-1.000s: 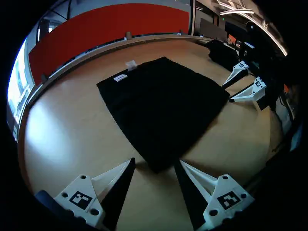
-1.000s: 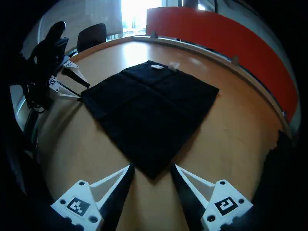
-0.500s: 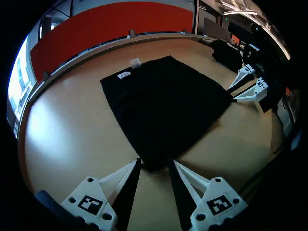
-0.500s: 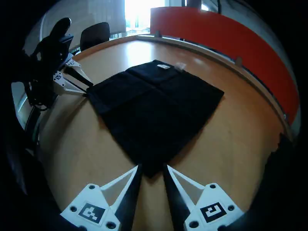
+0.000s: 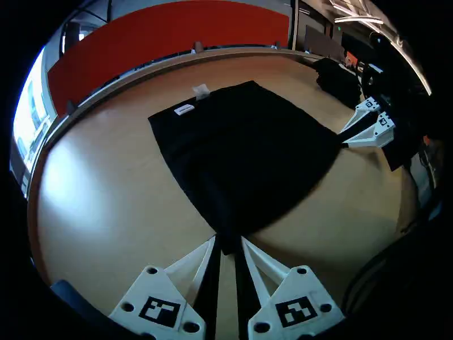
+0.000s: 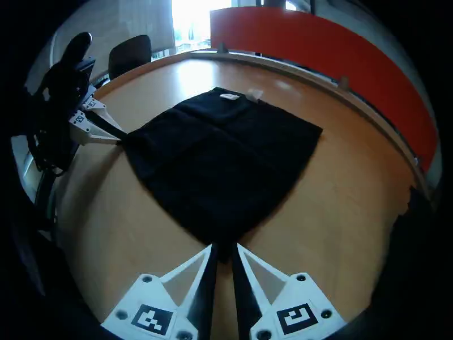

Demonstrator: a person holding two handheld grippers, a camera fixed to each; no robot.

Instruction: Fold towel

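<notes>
Towel [image 5: 243,147], black, lies flat on the pale wooden desk [image 5: 102,187], with creases running toward the corners I hold. Its near corner in the left gripper view sits between the fingers of my left claw [image 5: 227,241]. The fingers are drawn in to a narrow slit with the corner pinched in it. Dark cloth against dark pads makes the contact hard to see, but it looks like a firm grip.

My right claw [image 6: 225,246] is in the same posture at its own corner of the towel, nearly closed with the tip of the cloth nipped between the fingers. Each claw can be seen from the other's camera, out at the side corner of the towel.

Writing: a small white tag [image 5: 184,109] is sewn near the far edge, and a second pale tag [image 5: 201,90] sticks out past the far corner. Any print on them is too small to read. Square black-and-white markers [image 5: 160,311] sit on the white finger mounts.

A red partition [image 5: 170,28] runs behind the desk's curved far edge. A dark chair [image 6: 130,54] stands by the bright window.
</notes>
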